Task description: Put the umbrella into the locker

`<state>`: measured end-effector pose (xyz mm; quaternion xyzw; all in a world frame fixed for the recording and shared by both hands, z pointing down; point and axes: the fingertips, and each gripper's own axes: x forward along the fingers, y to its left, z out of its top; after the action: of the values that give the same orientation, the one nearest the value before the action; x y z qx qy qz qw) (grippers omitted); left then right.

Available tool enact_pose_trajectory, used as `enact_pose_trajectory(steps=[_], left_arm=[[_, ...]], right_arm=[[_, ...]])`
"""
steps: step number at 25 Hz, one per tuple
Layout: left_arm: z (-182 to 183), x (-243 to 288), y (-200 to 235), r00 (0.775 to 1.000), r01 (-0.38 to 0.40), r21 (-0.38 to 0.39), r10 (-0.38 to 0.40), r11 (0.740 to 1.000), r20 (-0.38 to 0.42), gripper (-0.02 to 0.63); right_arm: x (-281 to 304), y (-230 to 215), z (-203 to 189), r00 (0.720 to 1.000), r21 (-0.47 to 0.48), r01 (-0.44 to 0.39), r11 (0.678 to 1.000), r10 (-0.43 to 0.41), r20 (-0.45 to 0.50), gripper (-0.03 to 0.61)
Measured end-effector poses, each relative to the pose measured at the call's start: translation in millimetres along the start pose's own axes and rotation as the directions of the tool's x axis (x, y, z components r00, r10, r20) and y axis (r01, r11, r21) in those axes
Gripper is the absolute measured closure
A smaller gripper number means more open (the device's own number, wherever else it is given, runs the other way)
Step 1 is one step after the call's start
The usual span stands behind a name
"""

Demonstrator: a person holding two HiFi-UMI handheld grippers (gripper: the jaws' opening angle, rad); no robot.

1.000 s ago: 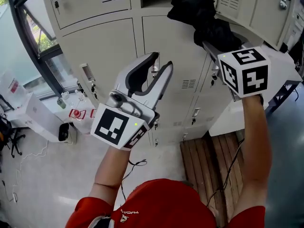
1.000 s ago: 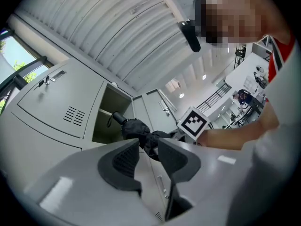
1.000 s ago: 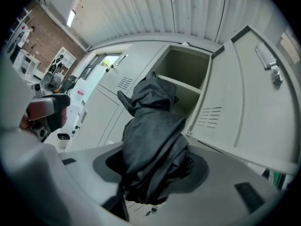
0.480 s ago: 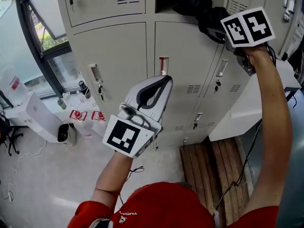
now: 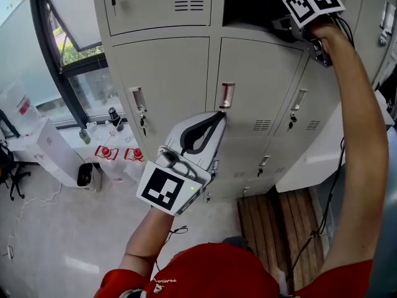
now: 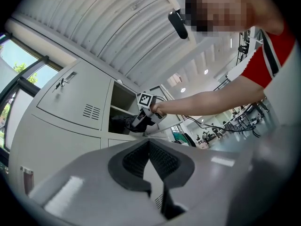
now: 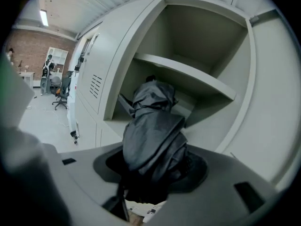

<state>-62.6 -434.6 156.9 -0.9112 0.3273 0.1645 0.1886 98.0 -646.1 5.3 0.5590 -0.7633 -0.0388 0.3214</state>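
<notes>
Right gripper [image 7: 155, 168], raised at the upper right of the head view: jaws are pinched on the black folded umbrella [image 7: 153, 135]; the fabric is bunched between the pads. The umbrella's far end is seen inside the open locker [image 7: 256, 107] compartment, beneath the shelf [image 7: 188, 74]; the near end is kept in the jaws at the opening. Left gripper [image 5: 218, 115]: jaws are pressed together with nothing between them; it is held lower, apart from the umbrella, in front of the closed doors [image 5: 167, 73].
</notes>
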Motion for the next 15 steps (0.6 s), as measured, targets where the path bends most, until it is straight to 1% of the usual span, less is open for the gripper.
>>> enact_pose_trajectory(steps=[4,8,12,15], left_arm=[[2.4,0.7,11.8,0.999,-0.032,0.010,0.032,0.999,0.010,0.607],[2.5,11.9,17.3,0.999,-0.048,0.015,0.048,0.999,0.011,0.607],[3.8,43.3,27.3,0.998,-0.059,0.035,0.060,0.998,-0.034,0.607],[15.0,76.0,40.1,0.999,-0.052,0.046,0.052,0.998,-0.001,0.607]], right_arm=[[12.8,-1.9,21.1,0.999,0.024,-0.051,0.998,0.051,-0.014,0.356],[36.1,-6.2,25.6,0.996,0.020,-0.071,0.997,0.071,-0.052,0.356],[65.7,-14.0,22.3,0.992,0.019,-0.097,0.995,0.098,-0.078,0.356],[80.0,-22.5,20.5,0.989,0.030,-0.116,0.993,0.118,-0.084,0.356]])
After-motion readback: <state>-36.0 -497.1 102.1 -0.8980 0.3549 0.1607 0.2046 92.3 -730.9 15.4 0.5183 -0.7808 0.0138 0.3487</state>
